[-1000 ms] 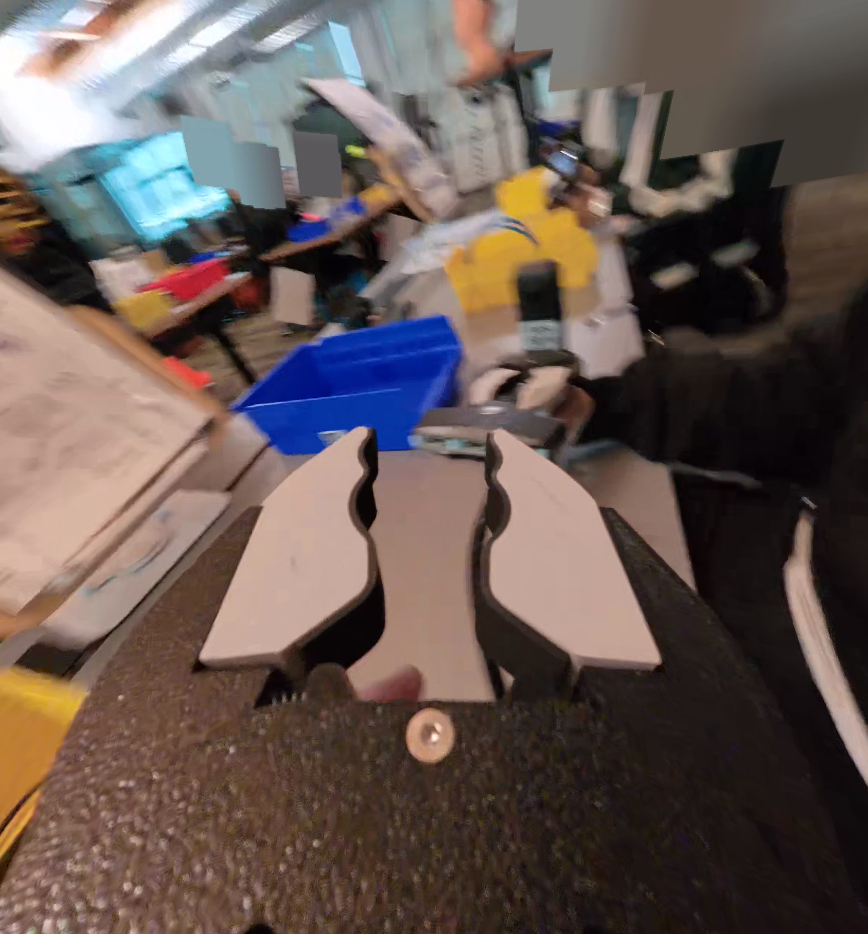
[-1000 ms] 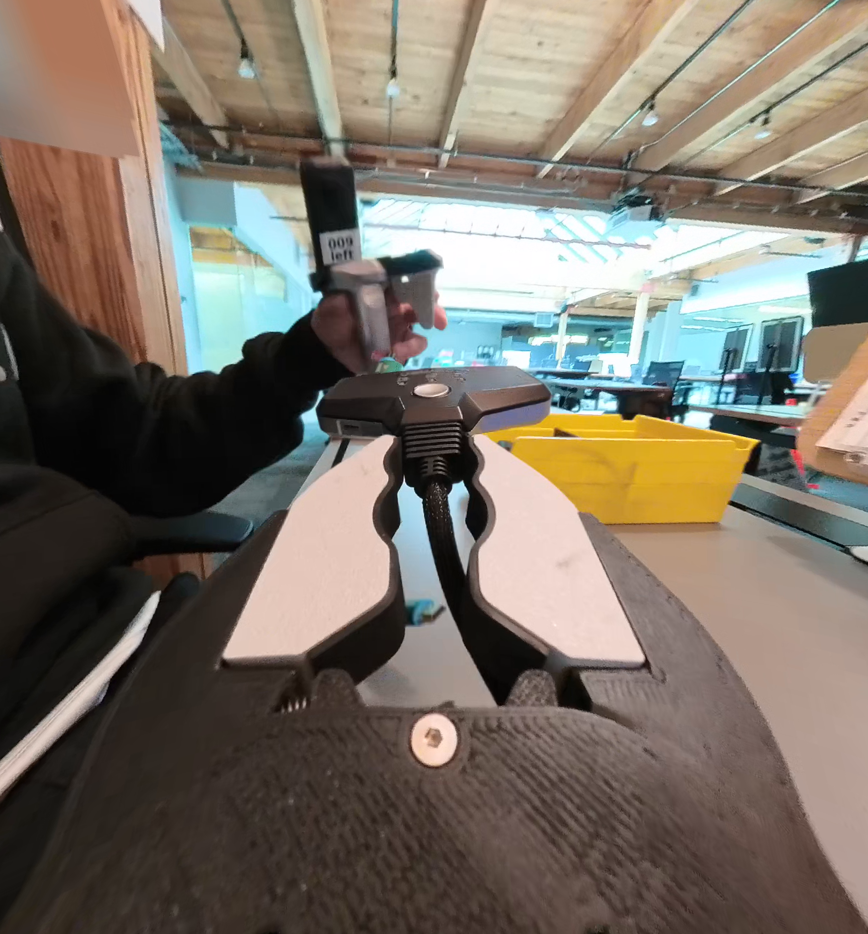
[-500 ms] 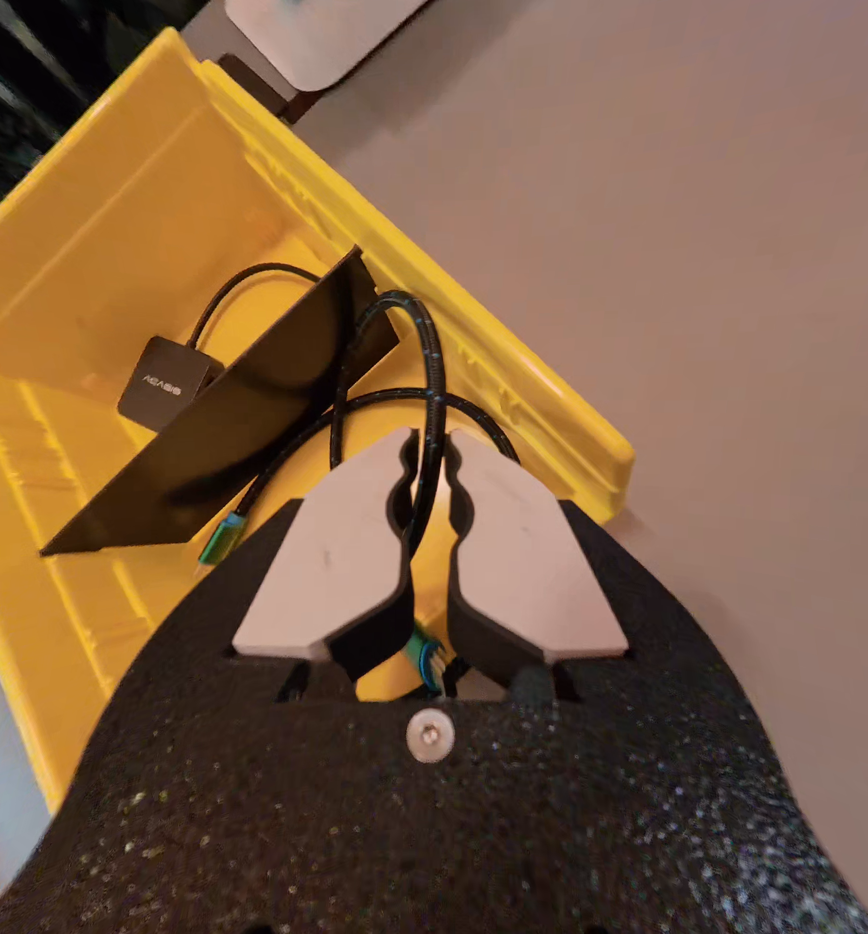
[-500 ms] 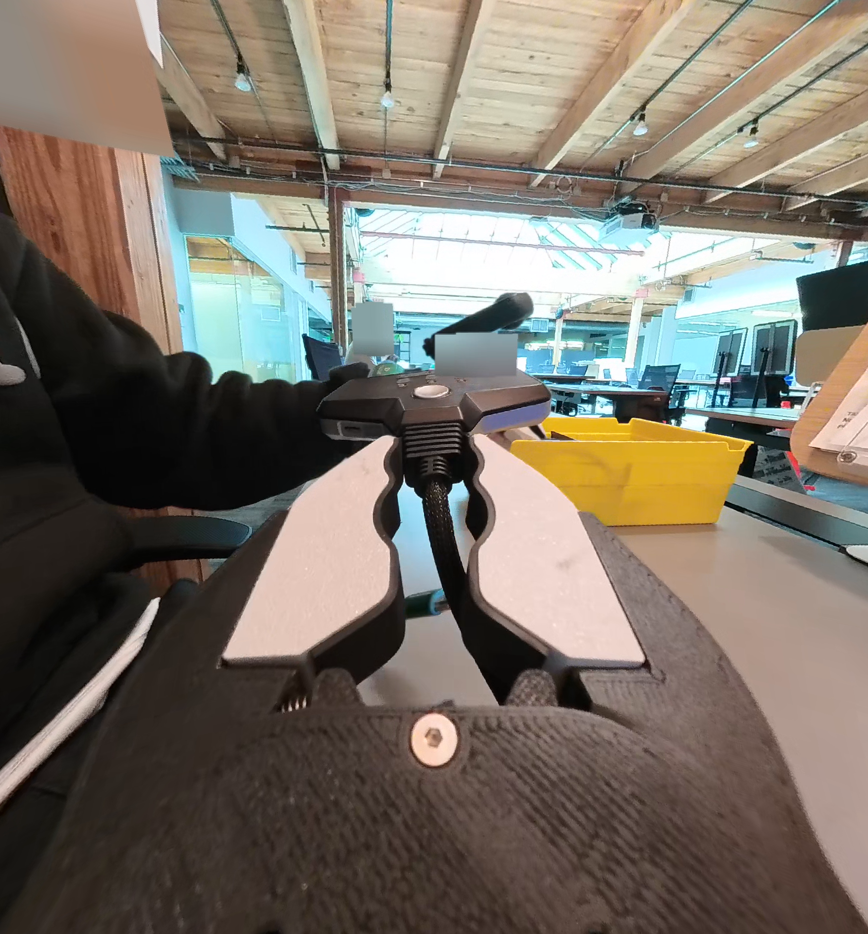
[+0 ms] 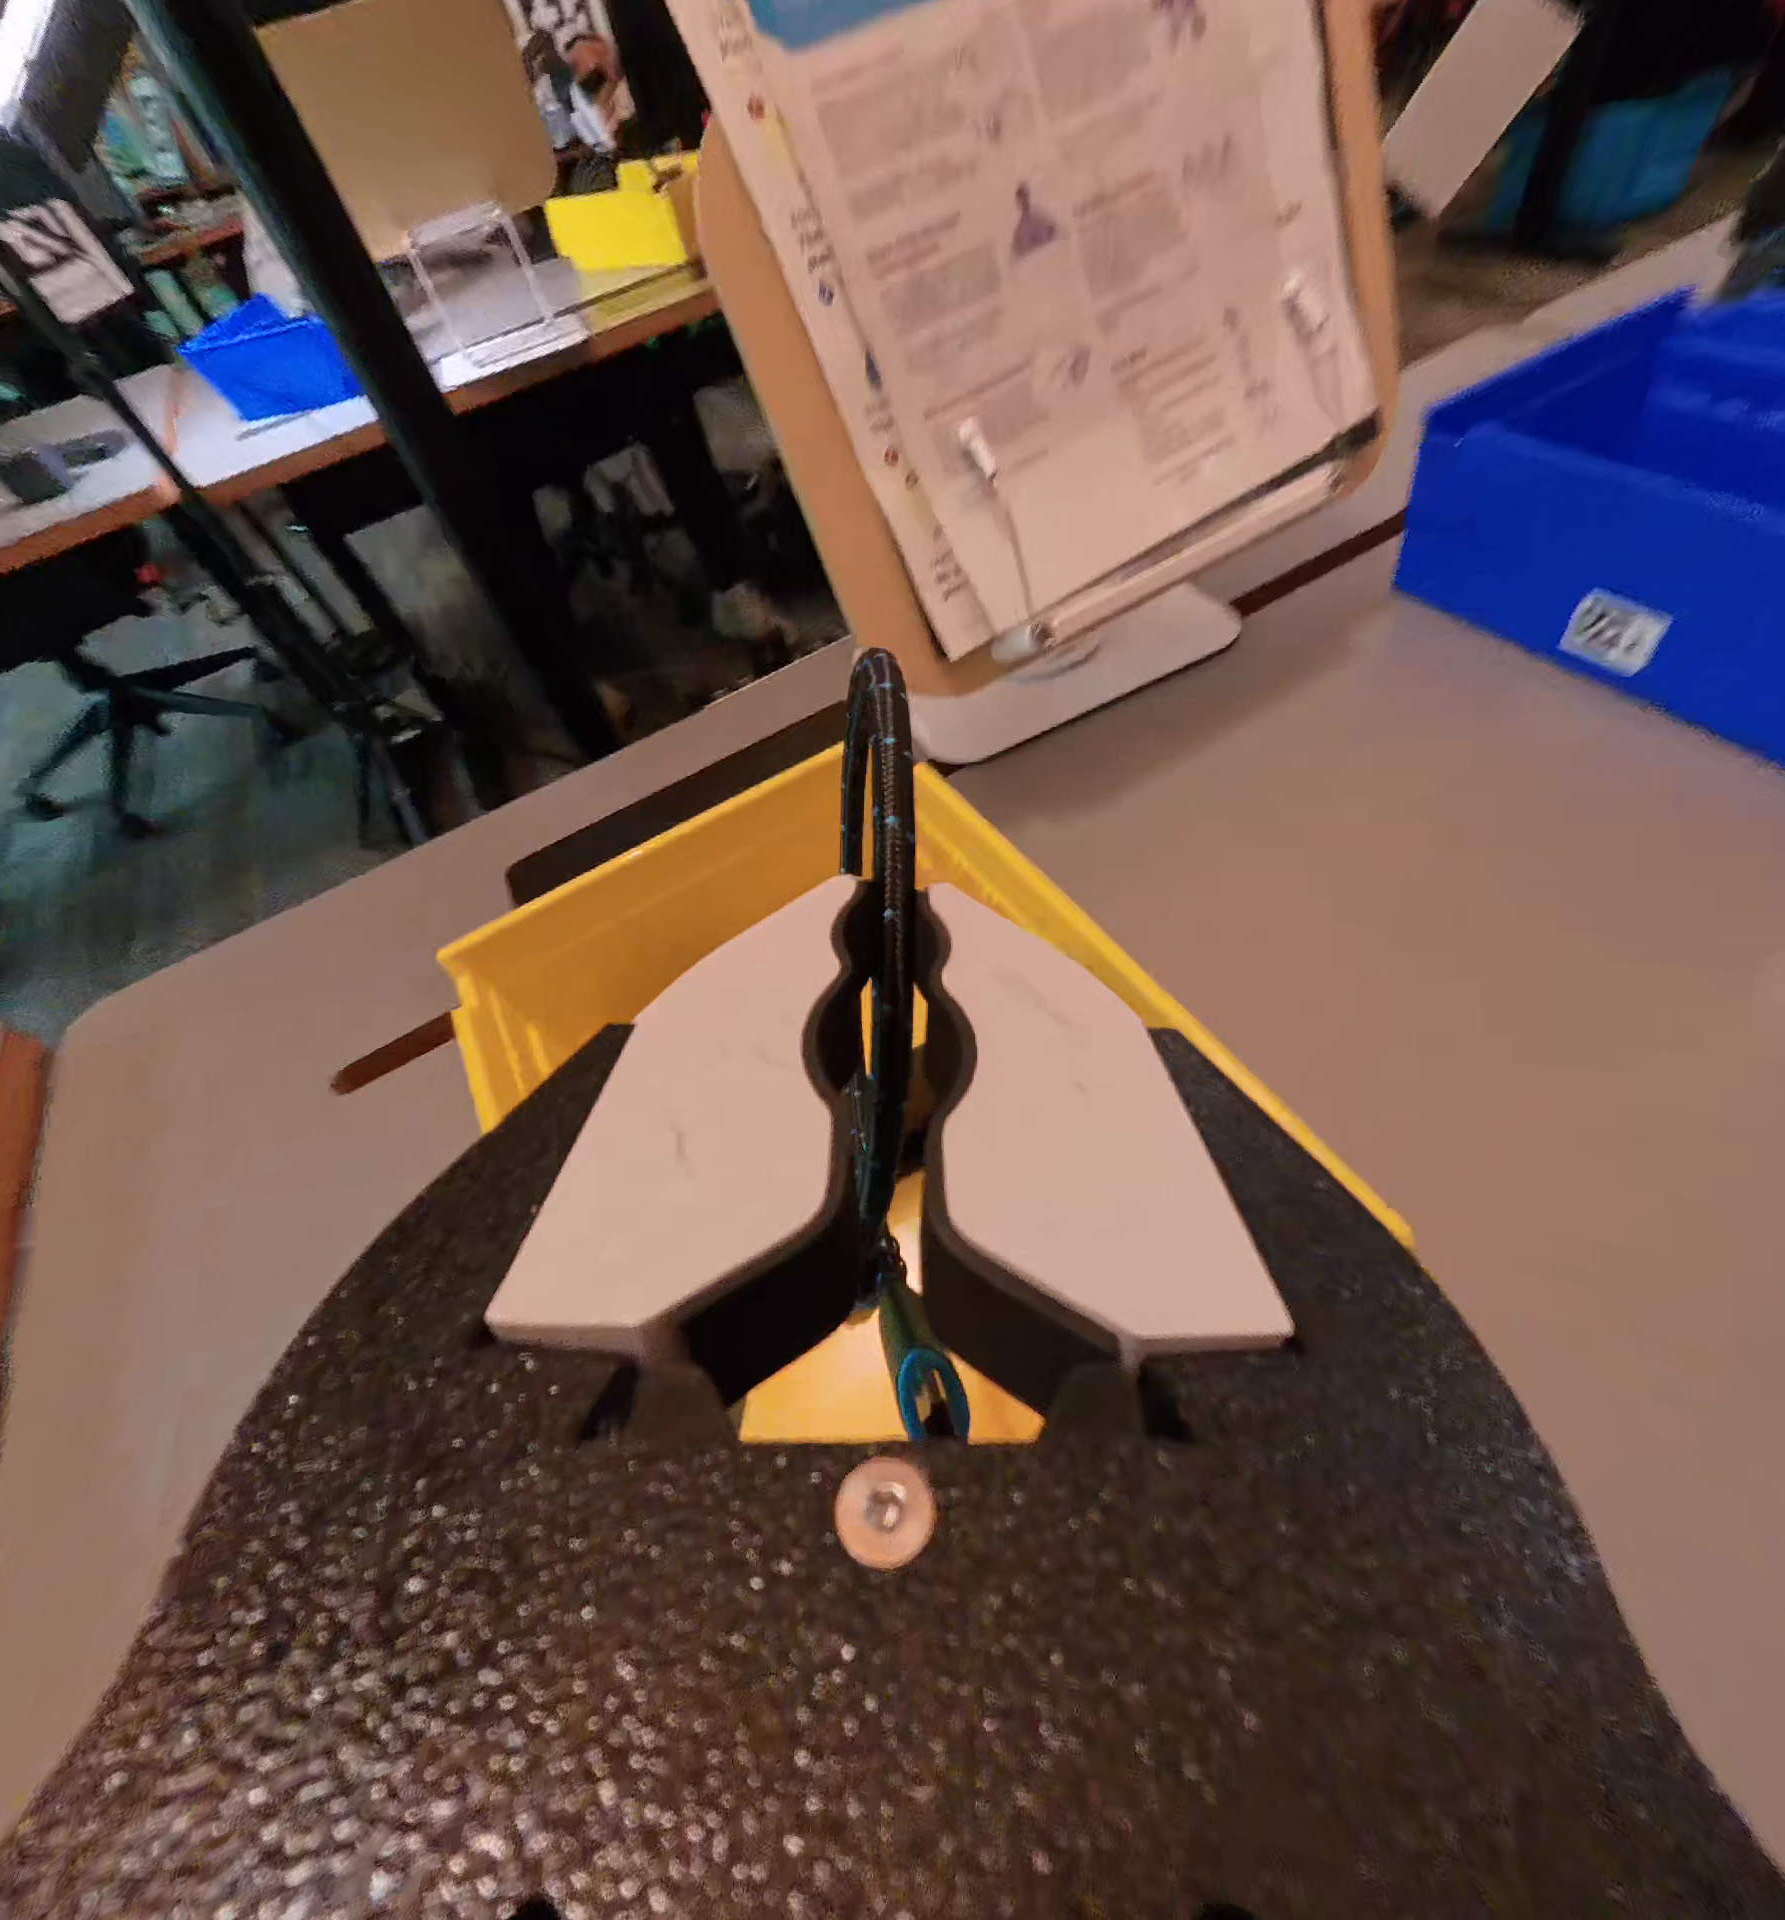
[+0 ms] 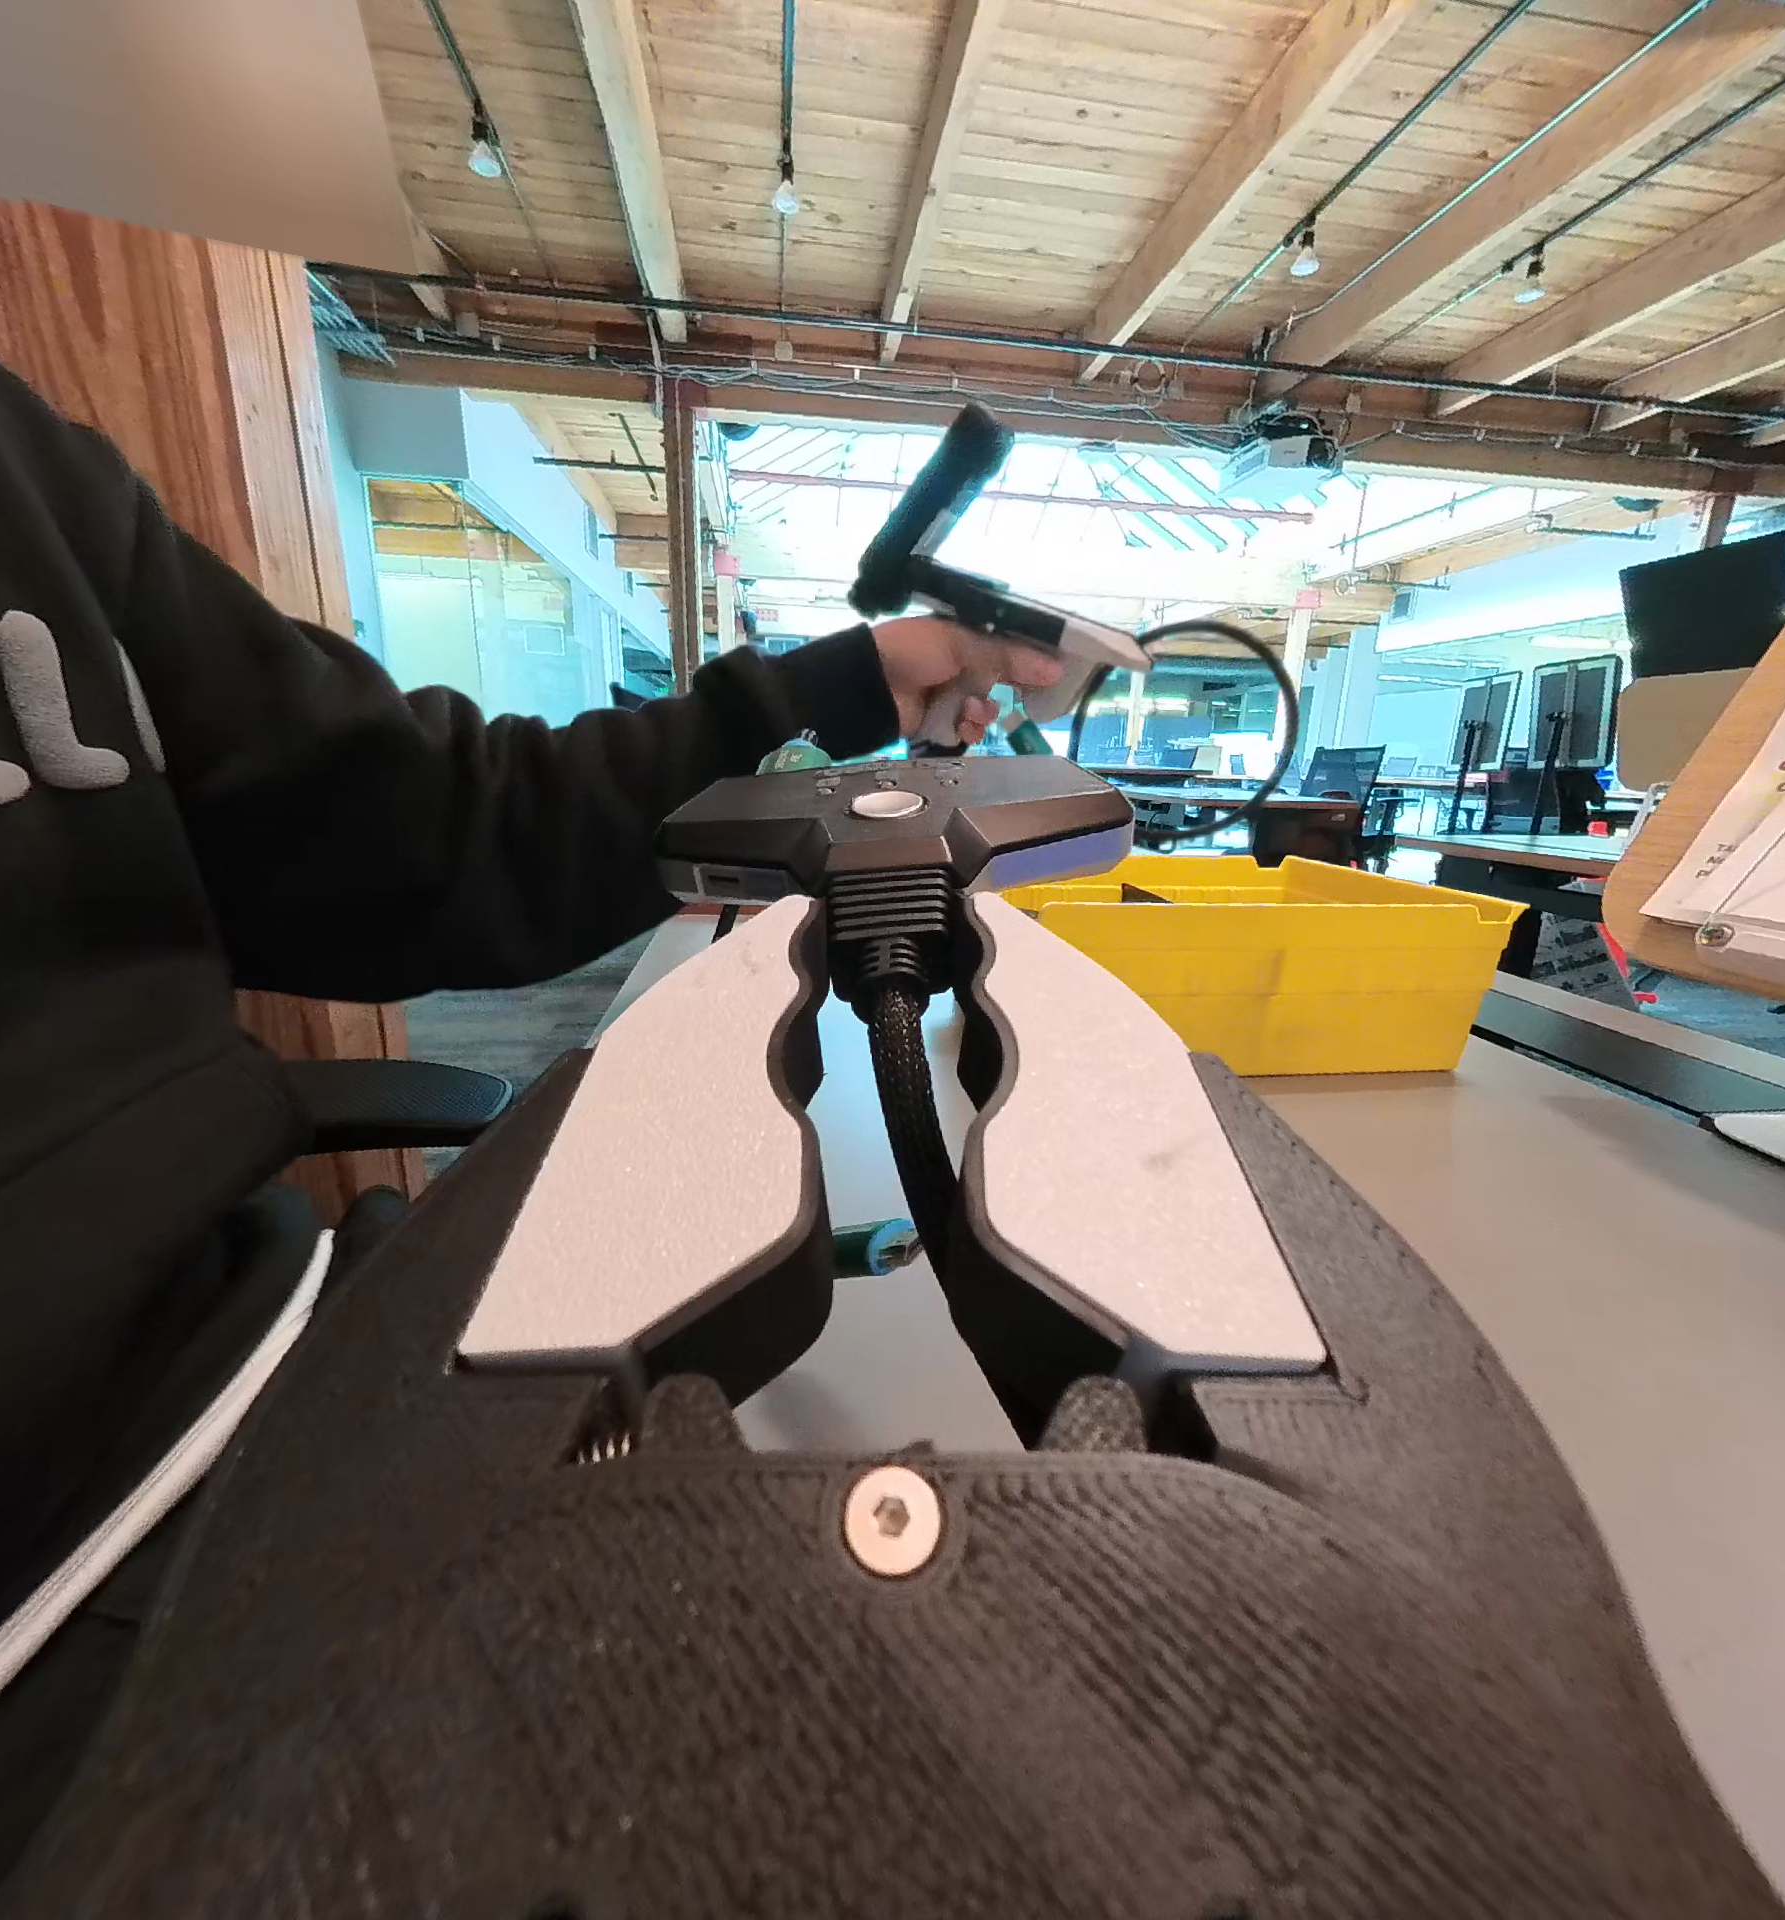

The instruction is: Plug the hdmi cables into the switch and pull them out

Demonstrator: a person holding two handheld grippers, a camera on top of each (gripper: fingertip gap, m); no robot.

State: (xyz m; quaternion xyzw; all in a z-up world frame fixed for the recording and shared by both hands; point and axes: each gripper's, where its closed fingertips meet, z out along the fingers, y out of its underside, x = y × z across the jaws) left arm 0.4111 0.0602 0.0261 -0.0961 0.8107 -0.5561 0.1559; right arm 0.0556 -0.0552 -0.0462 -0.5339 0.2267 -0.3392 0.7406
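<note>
My right gripper [image 6: 893, 914] is shut on the ribbed collar where a braided lead [image 6: 914, 1122] enters the black HDMI switch [image 6: 893, 821], and holds the switch level above the grey table. My left gripper [image 5: 883, 894] is shut on a black braided HDMI cable [image 5: 880, 790] that loops up past the fingertips; its blue-trimmed plug [image 5: 924, 1387] hangs behind the fingers. In the right wrist view the left gripper [image 6: 1106, 665] is raised behind the switch with the cable loop [image 6: 1283, 717] hanging over the yellow bin [image 6: 1272, 966].
The yellow bin [image 5: 659, 914] lies under my left gripper. A tilted board with papers [image 5: 1075, 312] stands on a white base beyond it. A blue bin [image 5: 1646, 520] sits at the right. A person's black sleeve [image 6: 400, 831] fills the left of the right wrist view.
My left gripper went down into the yellow bin, closed on the HDMI cable and has lifted it up out of the bin. My right gripper has kept the switch still.
</note>
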